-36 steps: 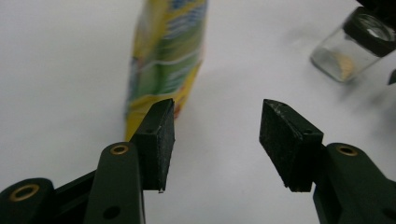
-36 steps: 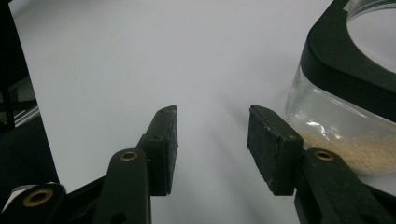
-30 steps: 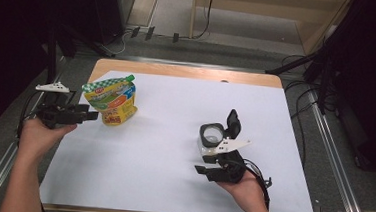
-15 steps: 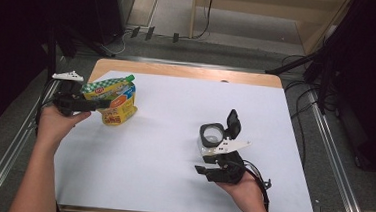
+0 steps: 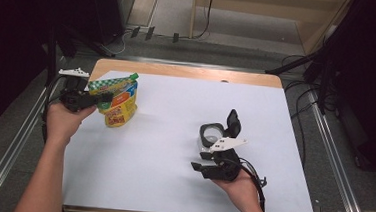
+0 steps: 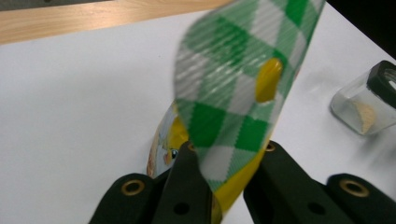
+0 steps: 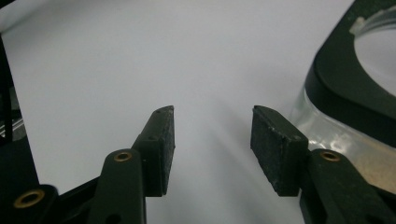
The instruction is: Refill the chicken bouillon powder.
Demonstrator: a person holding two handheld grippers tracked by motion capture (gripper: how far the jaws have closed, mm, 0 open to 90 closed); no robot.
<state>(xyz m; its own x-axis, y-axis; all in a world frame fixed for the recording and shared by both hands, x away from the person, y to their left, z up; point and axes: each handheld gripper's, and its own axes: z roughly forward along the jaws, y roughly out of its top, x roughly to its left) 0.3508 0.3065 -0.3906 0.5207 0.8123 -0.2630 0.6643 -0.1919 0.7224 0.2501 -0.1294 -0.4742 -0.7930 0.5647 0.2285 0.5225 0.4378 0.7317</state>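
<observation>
Left claw (image 6: 224, 172) pinches the pouch's (image 6: 243, 88) checked top edge.

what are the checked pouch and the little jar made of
The pouch looks like thin glossy plastic film: printed green checks, a ribbed heat-sealed top with a zigzag-cut edge. The jar seems clear glass or hard plastic, see-through with bright glints, and it has a black, likely plastic collar.
</observation>
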